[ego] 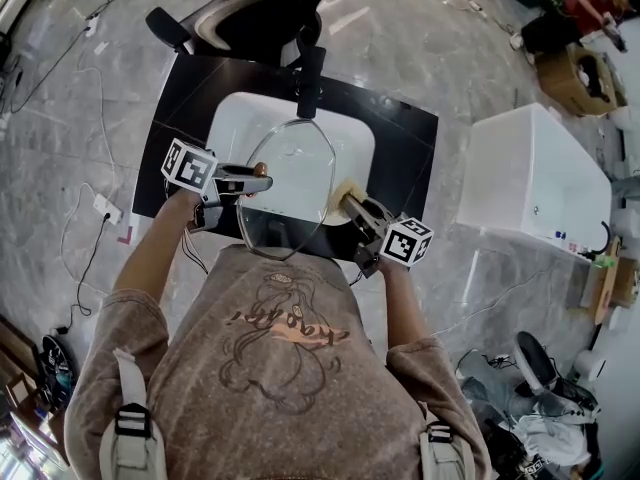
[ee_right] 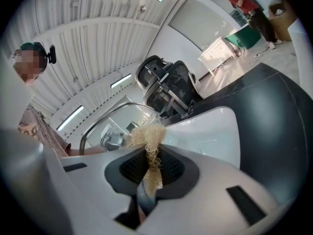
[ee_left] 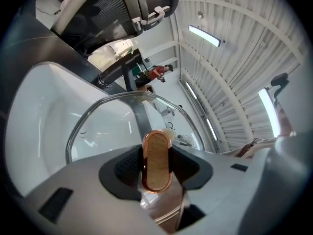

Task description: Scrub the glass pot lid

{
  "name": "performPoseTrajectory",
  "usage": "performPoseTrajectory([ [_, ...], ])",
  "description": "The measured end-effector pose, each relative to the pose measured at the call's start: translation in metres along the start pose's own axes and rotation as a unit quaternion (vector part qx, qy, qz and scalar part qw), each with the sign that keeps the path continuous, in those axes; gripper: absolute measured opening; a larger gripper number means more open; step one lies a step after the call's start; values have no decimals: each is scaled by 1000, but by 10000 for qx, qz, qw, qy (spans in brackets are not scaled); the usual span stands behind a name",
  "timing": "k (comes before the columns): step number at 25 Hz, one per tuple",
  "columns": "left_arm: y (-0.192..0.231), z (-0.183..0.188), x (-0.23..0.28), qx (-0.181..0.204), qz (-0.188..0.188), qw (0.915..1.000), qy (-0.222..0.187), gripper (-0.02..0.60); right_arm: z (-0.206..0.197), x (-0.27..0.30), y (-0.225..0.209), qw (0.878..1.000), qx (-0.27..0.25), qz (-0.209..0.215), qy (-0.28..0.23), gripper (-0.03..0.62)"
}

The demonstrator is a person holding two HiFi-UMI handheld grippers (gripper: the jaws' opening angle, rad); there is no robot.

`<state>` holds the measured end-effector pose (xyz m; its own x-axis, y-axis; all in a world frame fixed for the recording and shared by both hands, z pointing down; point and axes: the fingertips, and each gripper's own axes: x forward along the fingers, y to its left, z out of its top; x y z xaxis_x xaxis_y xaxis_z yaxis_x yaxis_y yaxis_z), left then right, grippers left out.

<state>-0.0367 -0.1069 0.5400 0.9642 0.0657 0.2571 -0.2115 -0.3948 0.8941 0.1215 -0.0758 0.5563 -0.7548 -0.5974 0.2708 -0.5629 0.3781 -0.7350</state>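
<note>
Over the white sink (ego: 228,118), glass pot lid (ego: 298,173) is held tilted, knob (ee_left: 156,160) clamped in left gripper (ego: 262,181). A loofah scrubber (ee_right: 146,135) is pinched in right gripper (ego: 352,206) at lid's right edge; glass should be rubbed firmly, knob held steady.

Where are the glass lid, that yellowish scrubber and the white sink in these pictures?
glass lid (ego: 290,183): head view, the middle of its clear pane.
scrubber (ee_right: 146,135): right gripper view, the frizzy tuft at its top.
sink (ego: 352,136): head view, a bare part of the white basin.
</note>
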Motion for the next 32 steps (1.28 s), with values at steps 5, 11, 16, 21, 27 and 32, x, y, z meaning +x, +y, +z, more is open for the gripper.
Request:
performPoseTrajectory([
  [5, 6, -2, -19, 138, 527, 9985, -105, 183, 4, -8, -10, 9986, -65, -522, -95, 51],
  [11, 19, -4, -44, 126, 1305, 9902, -478, 183, 12, -11, -12, 9962, -164, -814, -262, 51],
  [16, 23, -5, -60, 109, 1797, 9788, -976, 183, 22, -12, -10, 9935, -161, -984, -555, 51],
  [21, 25, -3, -66, 14, 1869, 9746, -1236, 183, 25, -7, -9, 9926, -172, -1039, -605, 51],
  [27, 28, -2, -68, 57, 2032, 9707, -1281, 183, 26, -3, -10, 9903, -303, -1221, -591, 51],
  [32, 28, -3, -66, 21, 2084, 9673, -1446, 183, 27, -1, -8, 9878, -355, -1380, -626, 50],
])
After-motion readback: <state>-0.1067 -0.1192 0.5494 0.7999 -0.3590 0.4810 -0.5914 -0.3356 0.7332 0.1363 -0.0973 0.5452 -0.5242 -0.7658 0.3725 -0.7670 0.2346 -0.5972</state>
